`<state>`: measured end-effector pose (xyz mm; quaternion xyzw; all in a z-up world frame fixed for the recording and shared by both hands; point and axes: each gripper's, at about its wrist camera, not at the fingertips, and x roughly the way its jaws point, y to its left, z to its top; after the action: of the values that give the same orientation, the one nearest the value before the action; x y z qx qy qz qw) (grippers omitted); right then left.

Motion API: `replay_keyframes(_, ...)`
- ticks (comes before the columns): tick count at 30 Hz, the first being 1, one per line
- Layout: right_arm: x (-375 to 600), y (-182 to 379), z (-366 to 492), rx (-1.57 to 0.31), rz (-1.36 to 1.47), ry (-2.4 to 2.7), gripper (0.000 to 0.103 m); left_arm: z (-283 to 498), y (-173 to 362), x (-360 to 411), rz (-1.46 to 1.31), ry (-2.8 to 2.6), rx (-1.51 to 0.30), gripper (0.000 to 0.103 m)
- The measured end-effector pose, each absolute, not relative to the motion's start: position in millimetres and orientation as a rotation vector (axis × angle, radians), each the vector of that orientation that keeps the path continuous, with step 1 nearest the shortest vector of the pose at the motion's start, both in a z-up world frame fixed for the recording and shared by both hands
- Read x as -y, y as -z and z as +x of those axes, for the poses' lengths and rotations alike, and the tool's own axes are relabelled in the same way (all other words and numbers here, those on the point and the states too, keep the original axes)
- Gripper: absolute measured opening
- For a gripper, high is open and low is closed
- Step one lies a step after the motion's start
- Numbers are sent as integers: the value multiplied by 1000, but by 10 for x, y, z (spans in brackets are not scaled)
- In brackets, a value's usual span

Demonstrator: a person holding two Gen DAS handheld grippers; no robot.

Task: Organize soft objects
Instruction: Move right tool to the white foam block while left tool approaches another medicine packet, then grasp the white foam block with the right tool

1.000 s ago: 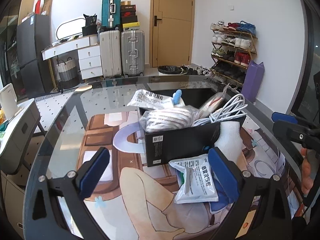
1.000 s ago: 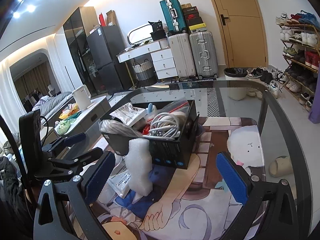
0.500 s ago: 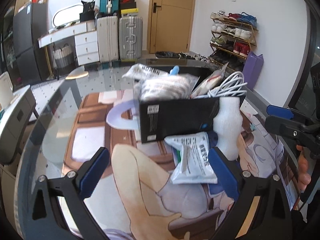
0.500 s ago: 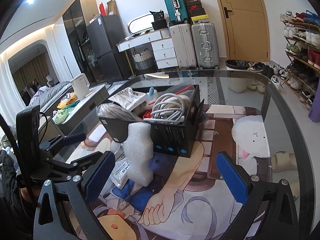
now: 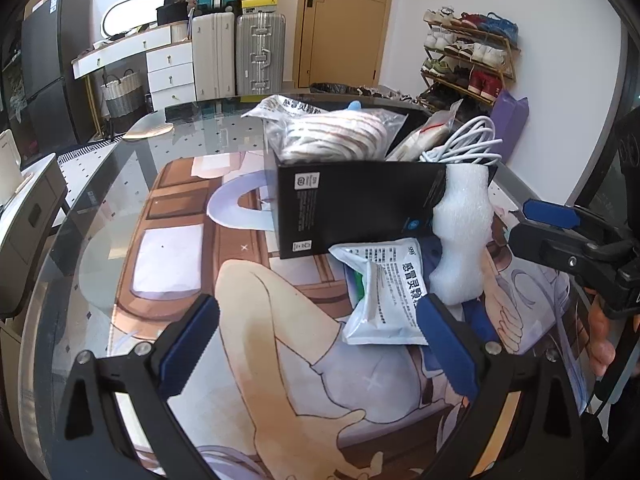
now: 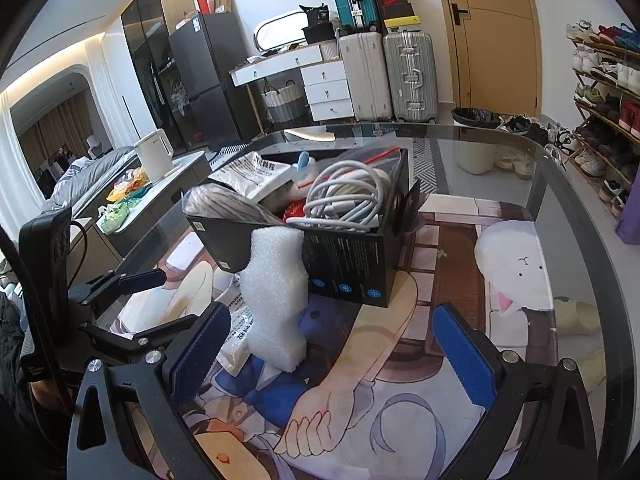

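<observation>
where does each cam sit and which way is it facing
Left wrist: on the left gripper, facing the box, pouch and door; right gripper and a hand show at right.
Right wrist: on the right gripper, facing the foam, box and fridge; left gripper shows at left.
Shared: box, foam, pouch, cable, suitcases, both grippers open.

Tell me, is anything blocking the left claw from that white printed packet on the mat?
Nothing visible. The left claw is open, and the white printed packet lies just ahead, near its right finger. The white foam piece and black box stand beyond the packet, not in between.
</observation>
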<state>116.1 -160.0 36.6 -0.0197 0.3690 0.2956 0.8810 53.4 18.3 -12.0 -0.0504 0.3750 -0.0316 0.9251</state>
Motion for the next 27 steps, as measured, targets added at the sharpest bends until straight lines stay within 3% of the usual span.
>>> replay_keyframes(27,1282,-105,1353,-865,-95,-601,102,569,169,-200,-90,39,-796,100)
